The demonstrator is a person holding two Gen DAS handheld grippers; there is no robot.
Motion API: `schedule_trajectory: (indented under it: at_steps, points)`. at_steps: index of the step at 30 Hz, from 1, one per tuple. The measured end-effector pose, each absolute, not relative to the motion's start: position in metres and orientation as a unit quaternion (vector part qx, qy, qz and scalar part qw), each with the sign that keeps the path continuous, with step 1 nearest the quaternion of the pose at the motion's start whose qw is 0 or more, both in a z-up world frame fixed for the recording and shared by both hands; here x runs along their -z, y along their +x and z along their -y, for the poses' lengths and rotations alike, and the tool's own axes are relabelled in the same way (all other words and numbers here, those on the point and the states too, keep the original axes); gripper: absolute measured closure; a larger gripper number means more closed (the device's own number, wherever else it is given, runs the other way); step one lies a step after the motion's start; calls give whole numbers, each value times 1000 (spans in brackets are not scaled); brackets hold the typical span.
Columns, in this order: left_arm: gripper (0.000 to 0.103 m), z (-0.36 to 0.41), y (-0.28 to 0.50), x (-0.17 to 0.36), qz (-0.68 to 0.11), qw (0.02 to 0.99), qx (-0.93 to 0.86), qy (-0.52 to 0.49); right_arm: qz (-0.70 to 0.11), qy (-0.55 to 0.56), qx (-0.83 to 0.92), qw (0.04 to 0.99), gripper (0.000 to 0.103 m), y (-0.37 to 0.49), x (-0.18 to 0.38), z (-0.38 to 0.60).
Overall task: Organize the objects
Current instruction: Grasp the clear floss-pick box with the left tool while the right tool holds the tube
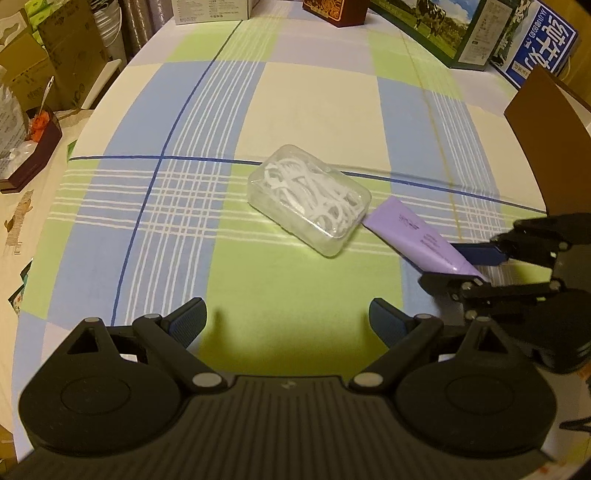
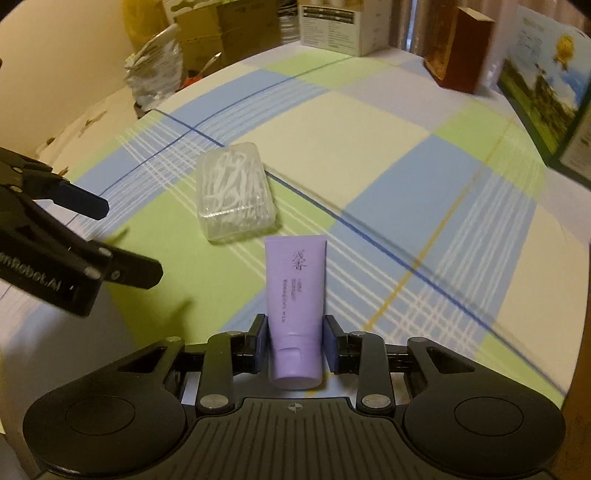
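- Lying on the checked tablecloth (image 2: 388, 155), one purple tube (image 2: 295, 280) has its long axis in line with the right gripper (image 2: 295, 341), cap end toward that gripper's body and flat crimped end pointing away toward the clear box (image 2: 236, 195).
- The right gripper's blue pads (image 2: 261, 341) are clamped on the tube's lower end, one on each side, just above the cap.
- From the left wrist view the same tube (image 1: 421, 236) runs on a slant, crimped end just beside a corner of the clear box (image 1: 308, 199), cap end between the fingers of the right gripper (image 1: 476, 267).
- One clear plastic box sits near the middle of the table, lid shut, packed with many white floss picks; its long axis runs at an angle to the tube's.
- The left gripper (image 1: 288, 319) hovers over a green square of the cloth with its jaws wide apart and nothing between them; the box lies ahead of it, well apart.
- The cloth is checked in green, blue, cream and lilac with thin white, dark blue and yellow lines.
- Along the far edge stand a white printed carton (image 2: 328, 26), a dark red-brown box (image 2: 461, 51) and a carton with a pasture picture (image 2: 543, 88).
- Cardboard boxes (image 2: 221, 29) and a crumpled bag (image 2: 155, 70) crowd the room beyond the table.
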State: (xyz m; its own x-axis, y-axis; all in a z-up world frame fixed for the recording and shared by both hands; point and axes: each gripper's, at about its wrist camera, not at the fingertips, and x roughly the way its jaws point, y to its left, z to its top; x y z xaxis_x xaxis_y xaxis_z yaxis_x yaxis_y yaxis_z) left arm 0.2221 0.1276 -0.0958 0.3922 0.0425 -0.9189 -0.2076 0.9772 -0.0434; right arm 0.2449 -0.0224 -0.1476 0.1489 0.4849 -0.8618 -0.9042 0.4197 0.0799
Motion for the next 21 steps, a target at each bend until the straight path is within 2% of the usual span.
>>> schedule_trajectory:
  at_steps: [12,21]
  points:
    - [10,-125,241,93,-529,841,-58,-96,-466,-131,-314,817,75,269,142,82]
    - [9,-124,288,98,-504,852,-85,-113,-462,-109,-300,827,73,275,140,82]
